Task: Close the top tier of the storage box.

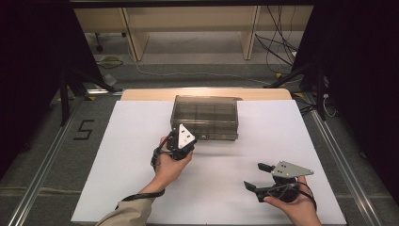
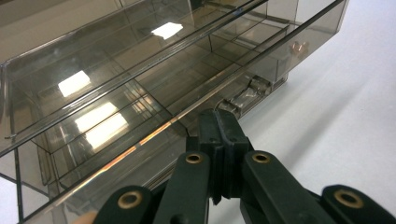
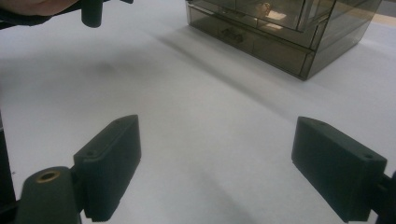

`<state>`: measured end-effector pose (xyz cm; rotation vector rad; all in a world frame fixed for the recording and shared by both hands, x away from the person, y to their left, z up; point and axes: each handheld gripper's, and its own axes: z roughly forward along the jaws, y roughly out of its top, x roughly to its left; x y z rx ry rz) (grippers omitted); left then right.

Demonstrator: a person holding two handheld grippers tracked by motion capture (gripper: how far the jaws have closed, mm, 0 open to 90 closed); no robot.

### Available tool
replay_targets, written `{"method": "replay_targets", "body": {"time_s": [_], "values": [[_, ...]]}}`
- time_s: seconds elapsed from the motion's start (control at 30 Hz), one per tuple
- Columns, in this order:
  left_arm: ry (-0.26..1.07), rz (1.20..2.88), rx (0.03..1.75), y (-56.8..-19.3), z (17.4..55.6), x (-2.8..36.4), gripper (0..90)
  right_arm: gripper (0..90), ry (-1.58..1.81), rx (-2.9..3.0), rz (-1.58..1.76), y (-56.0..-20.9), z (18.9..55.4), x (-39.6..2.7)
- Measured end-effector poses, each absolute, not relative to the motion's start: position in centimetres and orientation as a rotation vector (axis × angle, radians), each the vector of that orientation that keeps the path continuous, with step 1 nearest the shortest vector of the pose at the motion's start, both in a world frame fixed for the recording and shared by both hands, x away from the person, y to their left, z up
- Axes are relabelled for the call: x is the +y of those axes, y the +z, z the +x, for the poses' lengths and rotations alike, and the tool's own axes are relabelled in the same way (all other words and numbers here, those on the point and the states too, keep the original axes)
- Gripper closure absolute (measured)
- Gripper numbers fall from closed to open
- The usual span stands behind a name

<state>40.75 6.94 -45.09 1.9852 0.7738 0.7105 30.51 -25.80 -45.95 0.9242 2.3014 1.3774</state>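
While its smoky, see-through walls caught the ceiling lights, a compartment box (image 1: 205,117) sat toward the far middle of the white counter (image 1: 117,165), its lid down and its inner dividers visible through the plastic. In the left gripper view, a small clasp (image 2: 243,95) showed low on the box's near front edge, and a small pale object, too blurred to identify, lay in a compartment near the right-hand corner (image 2: 299,46).

The left claw (image 1: 181,141), held in the person's left hand (image 1: 170,165), was at the box's front left corner, its jaws pressed together with the tips right at the lower front edge of the box (image 2: 223,135); whether they pinched any part of it could not be told.

The right claw (image 1: 256,176), held in the right hand (image 1: 294,207), hovered low over bare counter, well apart from the box and toward the near right. Its jaws were spread wide with nothing between them (image 3: 215,172), and the box stood beyond them in the right gripper view (image 3: 280,32). A grey three-cornered plate (image 1: 291,168) topped that gripper. Beyond the counter lay a floor with trailing cables (image 1: 277,42) and a taped numeral 5 (image 1: 83,129).
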Motion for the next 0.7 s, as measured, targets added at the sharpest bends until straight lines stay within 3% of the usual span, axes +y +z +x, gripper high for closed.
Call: {"method": "replay_targets", "body": {"time_s": [0.7], "values": [[0.714,1.996,0.81,-45.6,42.4,6.6,89.8,16.3,1.379,2.303,0.919,-46.0,30.5,-25.8]]}}
